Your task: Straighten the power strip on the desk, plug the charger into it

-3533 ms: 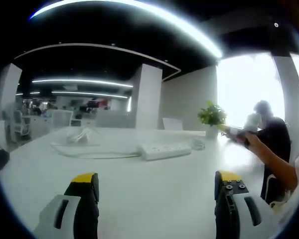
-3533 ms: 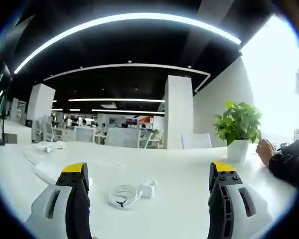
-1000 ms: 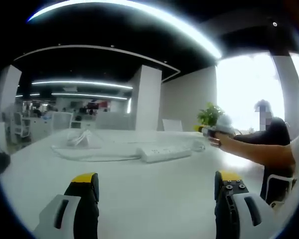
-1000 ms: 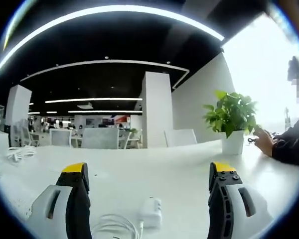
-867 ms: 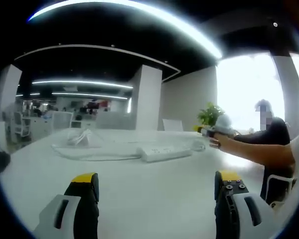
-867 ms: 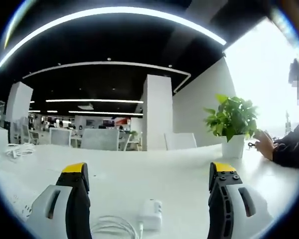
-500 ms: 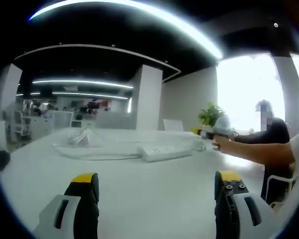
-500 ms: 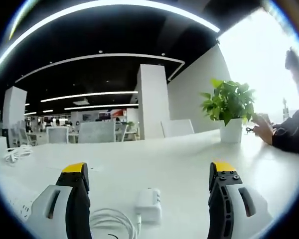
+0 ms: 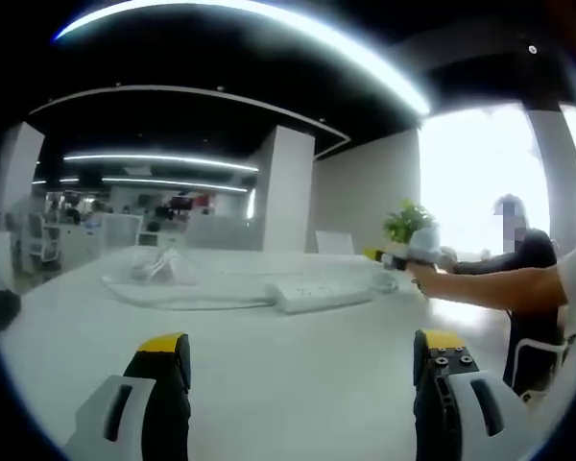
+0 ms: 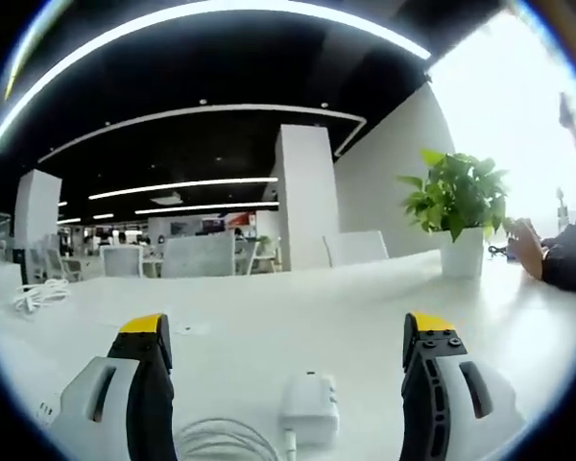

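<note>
Charger (image 10: pixel 308 408) nearer now, centered between spread right gripper (image 10: pixel 286 351) jaws.

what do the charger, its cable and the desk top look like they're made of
Charger: likely hard white plastic, smooth faces and rounded edges.
Cable: probably rubbery white sheathing, since it lies in loose coils.
Desk: a smooth white top, perhaps laminate; its soft sheen leaves that open.

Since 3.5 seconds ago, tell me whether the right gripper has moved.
Yes. In the left gripper view the right gripper has come left across the potted plant toward the power strip, which kept its place.
</note>
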